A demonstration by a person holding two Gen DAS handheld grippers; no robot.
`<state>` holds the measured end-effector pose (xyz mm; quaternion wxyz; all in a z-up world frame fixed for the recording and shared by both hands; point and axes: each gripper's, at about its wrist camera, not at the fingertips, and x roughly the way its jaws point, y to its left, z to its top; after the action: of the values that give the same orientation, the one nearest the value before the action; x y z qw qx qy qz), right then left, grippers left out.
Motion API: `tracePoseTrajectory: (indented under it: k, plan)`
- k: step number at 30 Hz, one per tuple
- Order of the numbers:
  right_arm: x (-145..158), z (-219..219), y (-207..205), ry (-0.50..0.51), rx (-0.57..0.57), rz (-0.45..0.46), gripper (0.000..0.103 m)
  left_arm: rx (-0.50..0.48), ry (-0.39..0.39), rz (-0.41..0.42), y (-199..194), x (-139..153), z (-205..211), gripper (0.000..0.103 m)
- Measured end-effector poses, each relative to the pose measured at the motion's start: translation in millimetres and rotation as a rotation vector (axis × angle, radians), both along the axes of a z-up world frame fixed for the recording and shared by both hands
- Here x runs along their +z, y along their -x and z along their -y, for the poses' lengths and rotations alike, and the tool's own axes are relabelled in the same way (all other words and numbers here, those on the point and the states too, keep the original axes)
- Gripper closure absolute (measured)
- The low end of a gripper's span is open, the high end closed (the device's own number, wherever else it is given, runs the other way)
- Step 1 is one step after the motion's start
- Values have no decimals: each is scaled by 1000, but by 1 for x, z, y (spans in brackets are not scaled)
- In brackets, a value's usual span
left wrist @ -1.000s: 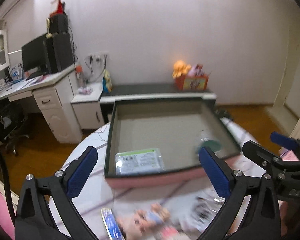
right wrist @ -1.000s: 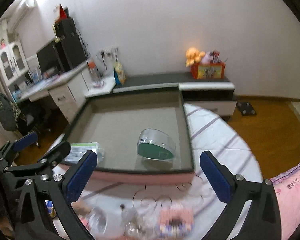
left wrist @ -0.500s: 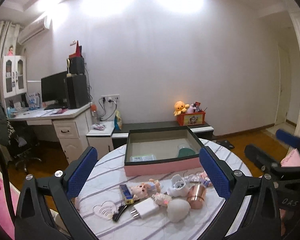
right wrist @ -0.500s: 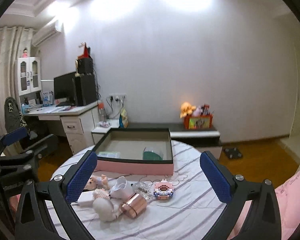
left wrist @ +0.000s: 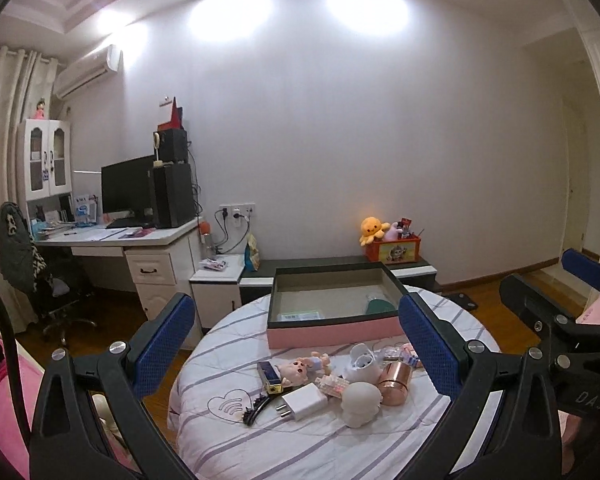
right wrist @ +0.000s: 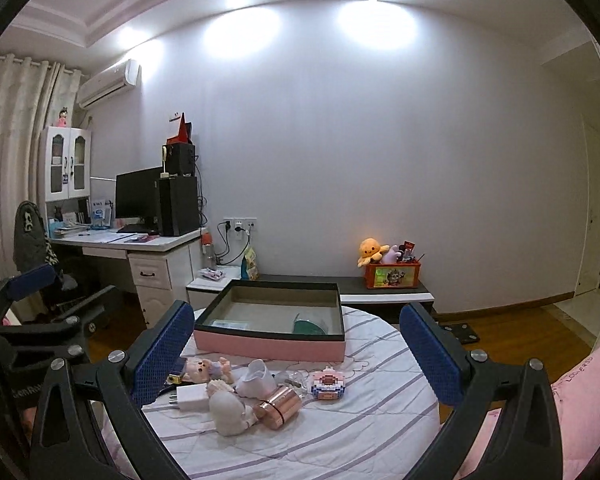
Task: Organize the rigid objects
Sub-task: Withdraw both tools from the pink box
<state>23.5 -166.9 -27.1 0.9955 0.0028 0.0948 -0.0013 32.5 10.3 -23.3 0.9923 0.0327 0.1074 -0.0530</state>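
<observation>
A pink box with a dark rim (left wrist: 332, 332) (right wrist: 268, 346) stands at the far side of a round striped table (left wrist: 340, 440); a flat packet (left wrist: 300, 315) and a green-based clear case (left wrist: 380, 305) lie inside. In front lie a doll (left wrist: 300, 366) (right wrist: 204, 366), a white charger (left wrist: 304, 401) (right wrist: 190, 396), a copper cylinder (left wrist: 394, 378) (right wrist: 280, 404), a white figurine (left wrist: 362, 398) (right wrist: 228, 406), a pixel-block toy (right wrist: 327, 384), a blue lighter (left wrist: 269, 374) and a black hair clip (left wrist: 254, 410). My left gripper (left wrist: 296, 344) and right gripper (right wrist: 296, 352) are open, empty, held back above the table's near edge.
A desk with monitor and speakers (left wrist: 140, 216) and an office chair (left wrist: 24, 256) stand at the left. A low cabinet with a red toy box (left wrist: 394, 250) runs along the wall. Pink bedding (right wrist: 572, 408) lies at the right.
Both grippers have pulled far back and up from over the box, so the whole table and room show. The jaws stay open and empty. The objects have not moved.
</observation>
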Motion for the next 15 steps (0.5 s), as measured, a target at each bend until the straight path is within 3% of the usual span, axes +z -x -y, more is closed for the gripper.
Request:
tracePoseTrajectory:
  k: [15]
  plan:
    - [-3,-1,-1,-5,-10,6,0,11,6,13,-1,-2,1,0]
